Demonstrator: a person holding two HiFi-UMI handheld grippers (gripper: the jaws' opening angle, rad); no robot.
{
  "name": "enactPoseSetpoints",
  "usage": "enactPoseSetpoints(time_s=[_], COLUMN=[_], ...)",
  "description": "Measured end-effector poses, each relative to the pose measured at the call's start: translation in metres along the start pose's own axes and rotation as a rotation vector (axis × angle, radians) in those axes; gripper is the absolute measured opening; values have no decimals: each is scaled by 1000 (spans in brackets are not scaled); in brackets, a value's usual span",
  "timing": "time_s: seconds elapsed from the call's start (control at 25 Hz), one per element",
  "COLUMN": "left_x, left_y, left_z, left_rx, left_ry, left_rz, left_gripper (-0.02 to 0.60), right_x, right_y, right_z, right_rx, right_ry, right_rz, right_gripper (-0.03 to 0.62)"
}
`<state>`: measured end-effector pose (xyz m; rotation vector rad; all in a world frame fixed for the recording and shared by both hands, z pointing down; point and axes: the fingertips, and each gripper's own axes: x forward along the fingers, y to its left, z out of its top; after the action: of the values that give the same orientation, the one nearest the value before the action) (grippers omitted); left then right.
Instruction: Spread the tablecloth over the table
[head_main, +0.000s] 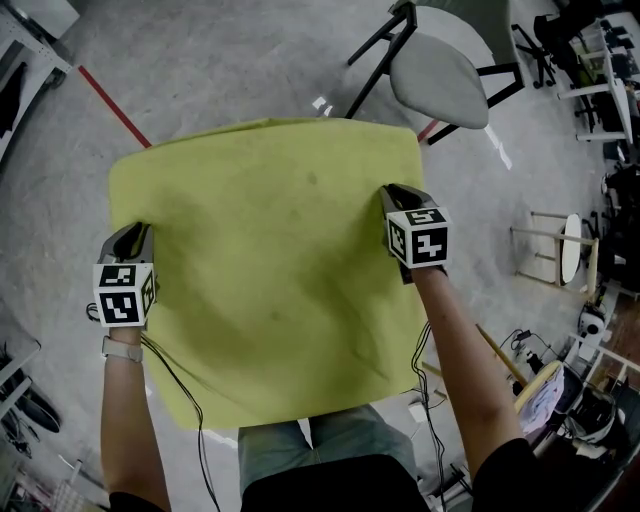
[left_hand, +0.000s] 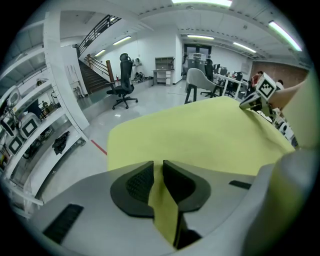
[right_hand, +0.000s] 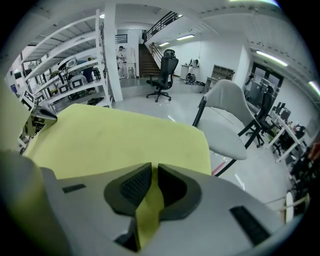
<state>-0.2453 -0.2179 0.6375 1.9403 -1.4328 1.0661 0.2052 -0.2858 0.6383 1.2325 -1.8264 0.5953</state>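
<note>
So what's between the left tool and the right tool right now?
Only the yellow-green tablecloth, stretched from the left tool to the right tool, each clamped on an edge. Nothing lies on it, as the head view shows.

Bare floor (head_main: 200, 60) left of the tablecloth (head_main: 270, 260), grey chair (head_main: 440, 75) close beyond its far right corner.
</note>
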Motion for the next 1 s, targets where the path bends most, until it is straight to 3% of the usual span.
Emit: enactPoseSetpoints(time_s=[0.16, 0.44, 1.0], left_x=[10, 30, 55], left_y=[9, 25, 48], left_z=[16, 46, 83], left_rx=[-55, -50, -52], left_ry=[-53, -119, -125], left_rz=[35, 80, 68], left_gripper=[54, 37, 31], right_x=[10, 30, 54], right_y=[-9, -20, -32], right_z=[15, 46, 88], right_rx=[22, 32, 31], right_ry=[-13, -42, -90], right_rz=[-4, -20, -45], right_gripper=[46, 37, 29])
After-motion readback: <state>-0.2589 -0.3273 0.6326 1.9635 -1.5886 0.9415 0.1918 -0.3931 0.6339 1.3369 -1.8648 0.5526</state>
